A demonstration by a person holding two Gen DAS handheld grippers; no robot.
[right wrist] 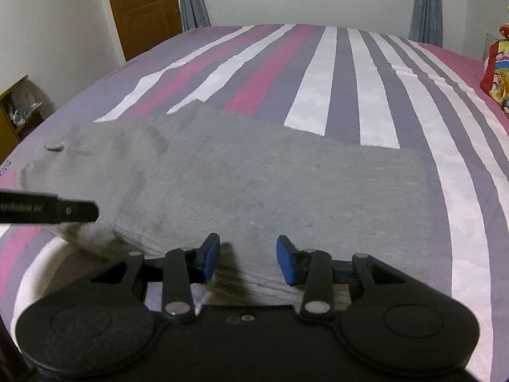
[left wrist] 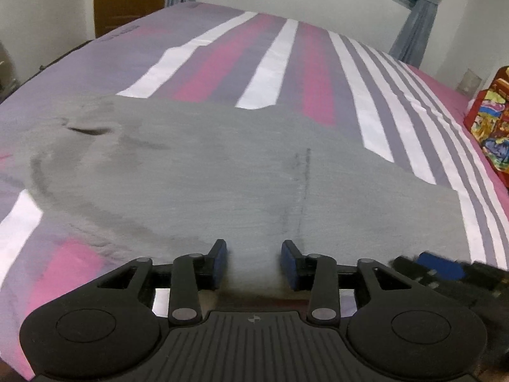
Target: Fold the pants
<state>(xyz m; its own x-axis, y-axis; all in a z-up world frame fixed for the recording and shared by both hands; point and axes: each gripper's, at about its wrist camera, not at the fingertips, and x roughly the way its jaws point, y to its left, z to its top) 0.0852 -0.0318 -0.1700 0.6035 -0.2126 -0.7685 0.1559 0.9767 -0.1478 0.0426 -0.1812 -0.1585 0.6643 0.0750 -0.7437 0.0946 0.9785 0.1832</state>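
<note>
Item: grey pants [left wrist: 222, 165], folded on bed [left wrist: 375, 73]. We are releasing a fold (both jaws parted, empty); next, regrasping the 6 o'clock edge.

striped bedsheet [right wrist: 350, 73] | wooden door [right wrist: 143, 9] | grey curtains [right wrist: 192, 3] | colourful bag [left wrist: 493, 121]

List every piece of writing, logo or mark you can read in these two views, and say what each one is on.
White lettering on the black bar at the left edge of the right wrist view: blurred and cut off, not readable.
Small round emblem on the left gripper body: a mark, no letters.
Dark print along the bedsheet edge near the door: too small and blurred to read.
Colourful printed bag at right: pictures only, no legible words.
Grey pants: none.
</note>
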